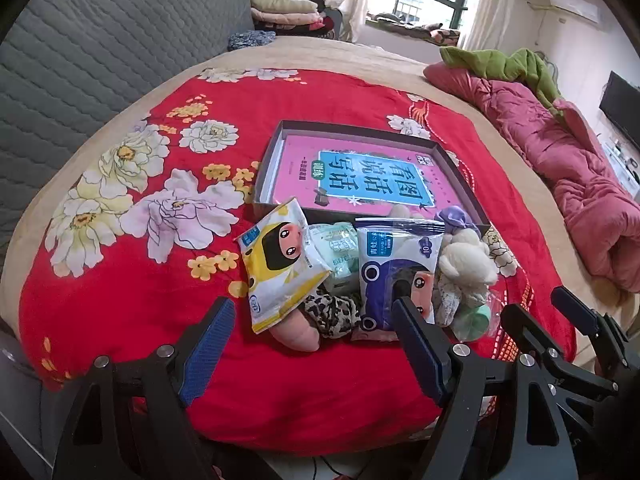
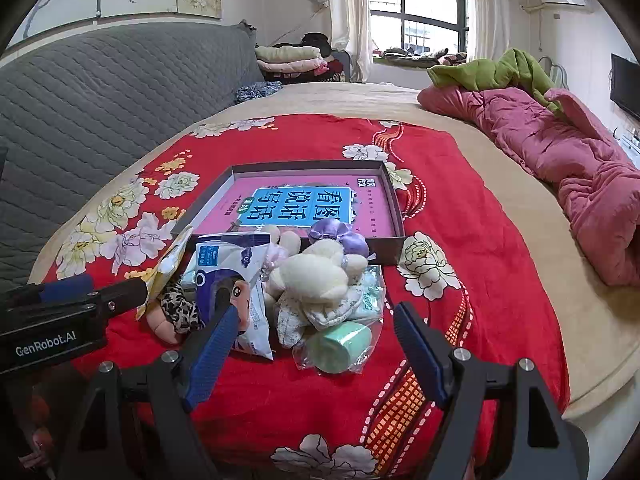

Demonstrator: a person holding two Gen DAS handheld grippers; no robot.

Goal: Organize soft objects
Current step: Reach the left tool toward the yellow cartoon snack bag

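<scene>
A pile of soft things lies on the red floral quilt (image 1: 132, 280) in front of a shallow box (image 1: 267, 168) with a pink book inside. The pile holds a yellow pack (image 1: 280, 268), a blue-and-white pack (image 1: 394, 268), a mint pack (image 1: 340, 252), a cream plush toy (image 2: 316, 276), a purple fabric flower (image 2: 340, 236), a leopard-print doll (image 1: 328, 312) and a bagged mint cup (image 2: 340, 344). My left gripper (image 1: 312, 312) is open just before the pile. My right gripper (image 2: 316, 320) is open around the cup's near side, not touching.
A grey quilted headboard (image 2: 100, 92) runs along the left. A pink duvet (image 2: 580, 168) and green blanket (image 2: 504, 68) lie at the right. Folded bedding (image 2: 292, 60) is stacked at the back near the window. The beige bed edge (image 2: 560, 340) is to the right.
</scene>
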